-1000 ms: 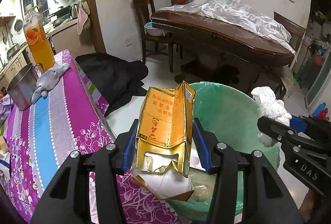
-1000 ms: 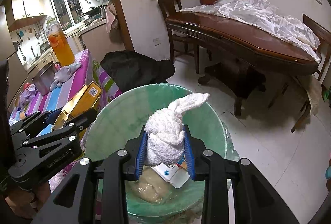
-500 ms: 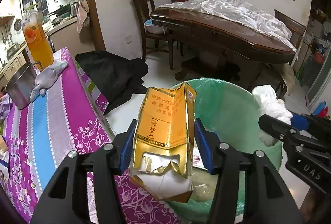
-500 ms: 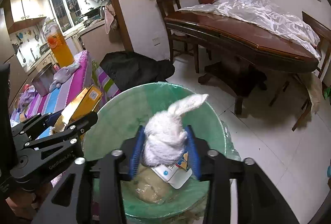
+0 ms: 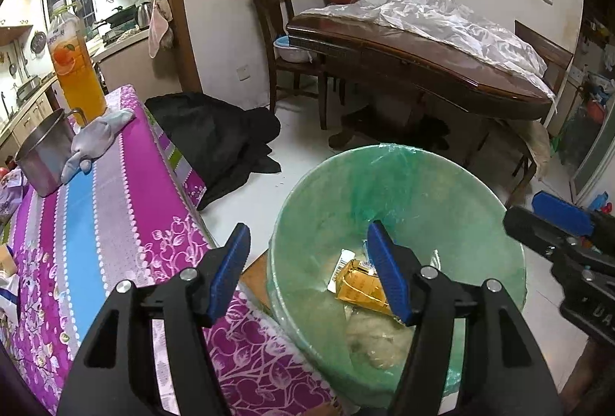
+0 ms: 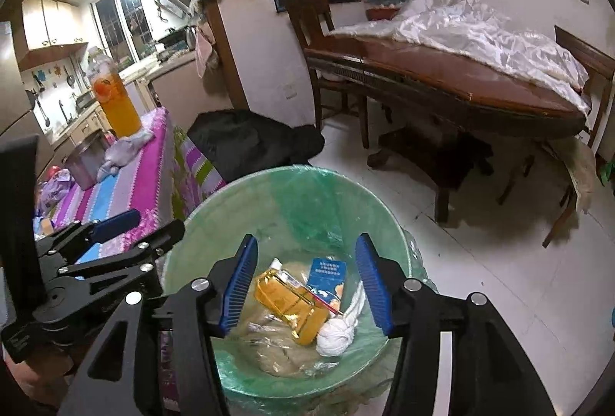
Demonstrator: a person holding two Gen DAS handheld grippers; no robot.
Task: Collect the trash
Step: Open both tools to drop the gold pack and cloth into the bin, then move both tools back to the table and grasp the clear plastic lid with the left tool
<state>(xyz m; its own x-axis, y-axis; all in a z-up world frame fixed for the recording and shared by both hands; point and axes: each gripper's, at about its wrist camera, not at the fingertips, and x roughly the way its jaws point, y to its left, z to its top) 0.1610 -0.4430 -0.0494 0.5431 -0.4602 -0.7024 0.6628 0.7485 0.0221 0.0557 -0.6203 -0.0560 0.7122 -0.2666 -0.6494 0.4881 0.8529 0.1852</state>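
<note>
Beside the magenta striped tablecloth stands a round green-lined trash bin. Inside it lie a crumpled gold carton, a knotted white cloth wad and a blue packet. Above the bin, left gripper and right gripper both gape empty.

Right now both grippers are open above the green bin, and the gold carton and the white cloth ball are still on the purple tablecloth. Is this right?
Not quite. The left gripper and the right gripper are open above the green bin, but the gold carton and the white cloth ball lie inside the bin, not on the purple tablecloth. The right wrist view shows it.
</note>
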